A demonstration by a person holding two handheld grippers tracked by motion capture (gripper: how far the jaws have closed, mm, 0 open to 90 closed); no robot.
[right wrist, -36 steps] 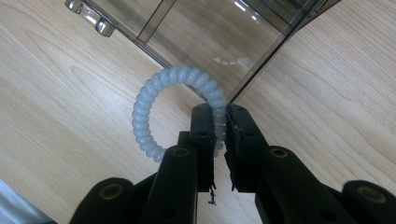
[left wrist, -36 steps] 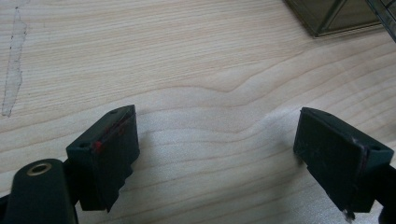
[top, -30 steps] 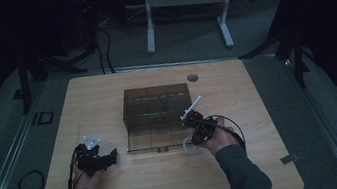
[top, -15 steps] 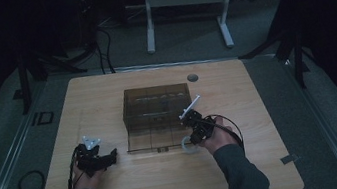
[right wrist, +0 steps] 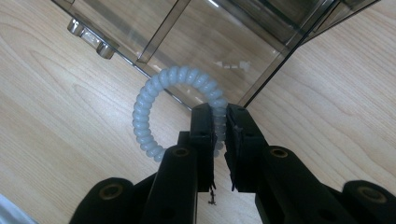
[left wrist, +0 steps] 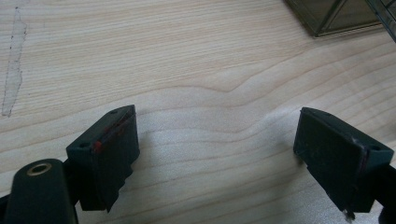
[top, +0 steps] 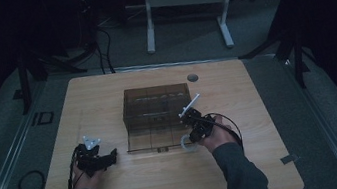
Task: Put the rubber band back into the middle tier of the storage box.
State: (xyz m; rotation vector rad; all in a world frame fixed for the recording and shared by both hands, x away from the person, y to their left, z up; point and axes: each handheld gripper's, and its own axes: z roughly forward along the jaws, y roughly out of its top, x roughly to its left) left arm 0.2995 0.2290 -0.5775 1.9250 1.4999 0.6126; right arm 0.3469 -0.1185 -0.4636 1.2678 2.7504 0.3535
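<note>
Nearest the person, the left gripper [top: 96, 157] rests low over the table [top: 160, 186], well to the left of the box [top: 158, 115] and apart from it. Its jaws stand wide apart with only bare wood between them, and a corner of the box shows at the far edge of the left gripper view. Just off the box's front right corner, the right gripper [right wrist: 219, 135] has its jaws closed on a pale coiled hair tie [right wrist: 154, 100], pinching one side of the loop. The loop hangs against the box's open front edge, beside two small metal knobs [right wrist: 91, 37]. Beyond stands the smoky, clear, divided box itself.
</note>
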